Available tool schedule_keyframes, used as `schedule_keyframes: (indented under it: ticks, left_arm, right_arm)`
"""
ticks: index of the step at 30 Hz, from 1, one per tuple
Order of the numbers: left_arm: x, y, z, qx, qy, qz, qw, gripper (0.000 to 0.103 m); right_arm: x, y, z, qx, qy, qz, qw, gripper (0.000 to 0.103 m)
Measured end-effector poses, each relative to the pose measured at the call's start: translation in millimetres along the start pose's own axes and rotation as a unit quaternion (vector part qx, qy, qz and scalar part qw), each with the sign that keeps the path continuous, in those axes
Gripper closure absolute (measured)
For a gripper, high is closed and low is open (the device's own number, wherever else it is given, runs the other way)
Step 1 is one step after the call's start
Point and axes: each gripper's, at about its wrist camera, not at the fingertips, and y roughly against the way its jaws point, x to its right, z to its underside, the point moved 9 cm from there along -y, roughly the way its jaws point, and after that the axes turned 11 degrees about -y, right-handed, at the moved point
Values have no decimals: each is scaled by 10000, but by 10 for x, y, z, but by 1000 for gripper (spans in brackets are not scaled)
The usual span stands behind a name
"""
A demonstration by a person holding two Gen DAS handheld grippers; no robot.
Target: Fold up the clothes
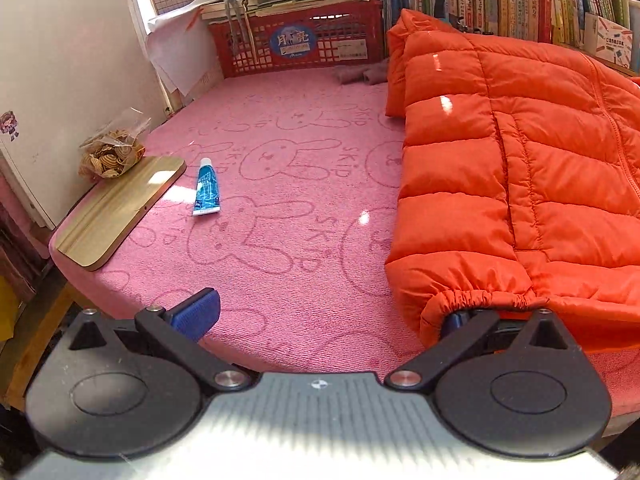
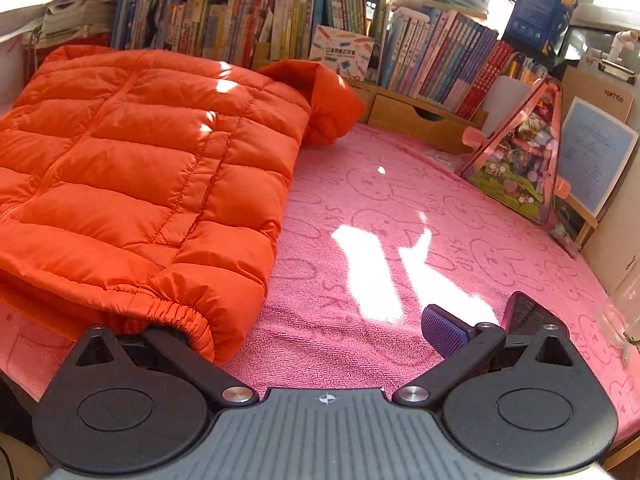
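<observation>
On the pink rabbit-print towel (image 1: pixel 280 184) covering the table, we are looking at the orange puffer jacket (image 1: pixel 520 160) lying flat, both sleeves already laid over the body, so we judge the next fold to be the one in hand. Our left gripper (image 1: pixel 328 312) is sitting at the jacket's near left corner with its jaws spread wide; the right pad is tucked out of sight at the elastic cuff (image 1: pixel 480 296), the left pad (image 1: pixel 196 312) resting over bare towel. Our right gripper (image 2: pixel 320 328) is mirroring it at the near right corner, jaws equally spread, one pad hidden by the other cuff (image 2: pixel 180 312), the other pad (image 2: pixel 444 330) clear of the fabric.

To do this well, we are wanting each gripper to catch hem and cuff together, so the sleeve does not slide off as the bottom edge lifts. The padding is slippery and springy, so we judge a deep bite and an even, level lift toward the collar to be wise, then pressing down to keep it folded.

The left view is showing us a blue tube (image 1: pixel 206 188), a wooden board (image 1: pixel 120 208), a bag of snacks (image 1: pixel 112 152) and a red crate (image 1: pixel 296 44). Only the right view is showing the hood (image 2: pixel 320 100) and a pink transparent bag (image 2: pixel 520 152).
</observation>
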Motion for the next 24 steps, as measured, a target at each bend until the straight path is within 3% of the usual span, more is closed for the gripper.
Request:
schedule_keyframes:
  ticks: [3, 8, 10, 15, 19, 22, 24]
  left_arm:
    - [-72, 64, 82, -82, 79, 241, 9996, 0]
    - [119, 84, 205, -201, -700, 397, 9966, 0]
    - [157, 203, 194, -62, -1117, 465, 9926, 0]
    - [199, 572, 137, 432, -1948, 925, 9755, 0]
    - [243, 858, -76, 1033, -1824, 1657, 9636, 0]
    - [340, 994, -355, 1717, -1347, 2227, 9501, 0]
    - [487, 868, -492, 1838, -1111, 2350, 9480, 0]
  right_arm:
    - [-25, 155, 52, -60, 79, -124, 9999, 0]
    - [-66, 184, 166, -321, 19, -152, 9994, 0]
    - [-97, 258, 148, -236, 75, -220, 9995, 0]
    - [-125, 560, 130, -31, 561, -859, 9947, 0]
    - [-123, 823, 166, 63, 705, -1411, 9875, 0]
    - [-168, 1060, 16, 679, 320, -2015, 9766, 0]
    - [-213, 1056, -116, 1023, -189, -2241, 9690, 0]
